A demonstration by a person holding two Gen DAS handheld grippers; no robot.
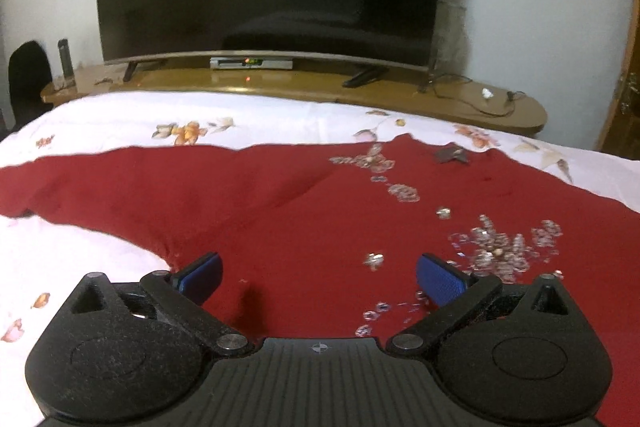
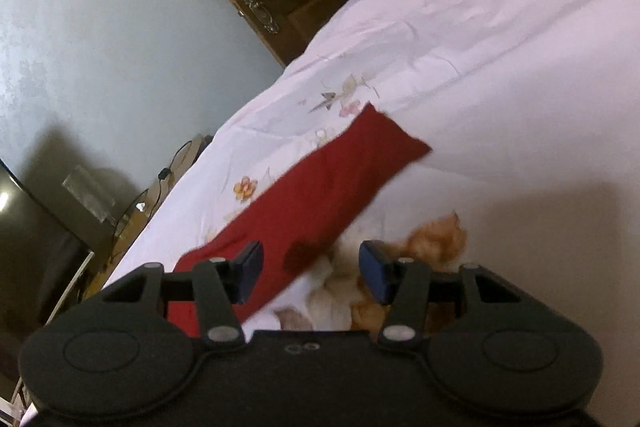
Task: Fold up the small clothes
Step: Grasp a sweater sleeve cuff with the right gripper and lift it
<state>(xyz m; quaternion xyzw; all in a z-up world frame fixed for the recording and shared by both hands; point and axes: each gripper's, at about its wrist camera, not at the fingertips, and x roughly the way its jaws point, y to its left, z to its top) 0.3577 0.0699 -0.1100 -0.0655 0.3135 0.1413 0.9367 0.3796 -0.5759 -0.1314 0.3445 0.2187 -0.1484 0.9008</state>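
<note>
**Ana:** Fabric first: that red garment (image 1: 248,211) looks like a thin, soft knit, light and floppy. It lies spread flat on the bed (image 1: 120,115), over the white flowered sheet, with one sleeve (image 2: 332,179) stretched out to the side.

**Ben:** So it will sag and drape wherever it is lifted. Anything stiff on it?

**Ana:** A scatter of clear beads or sequins (image 1: 500,247) across the front. I'd judge them the fragile part; they could snag or slip under the pads, so keep the pinch on plain cloth.

**Ben:** Where are the tools?

**Ana:** The left gripper (image 1: 318,277) hovers low over the body of the garment, jaws wide apart, nothing between them but the cloth lying below. The right gripper (image 2: 310,275) is over the near part of the sleeve, jaws partly apart; the pads do not press on anything that I can see.

**Ben:** Best holds, then?

**Ana:** Probably a hem or the sleeve's edge, pinching only a little cloth. The cuff end lies well away from the right gripper; the picture there is blurred, so finer detail I cannot tell.
</note>
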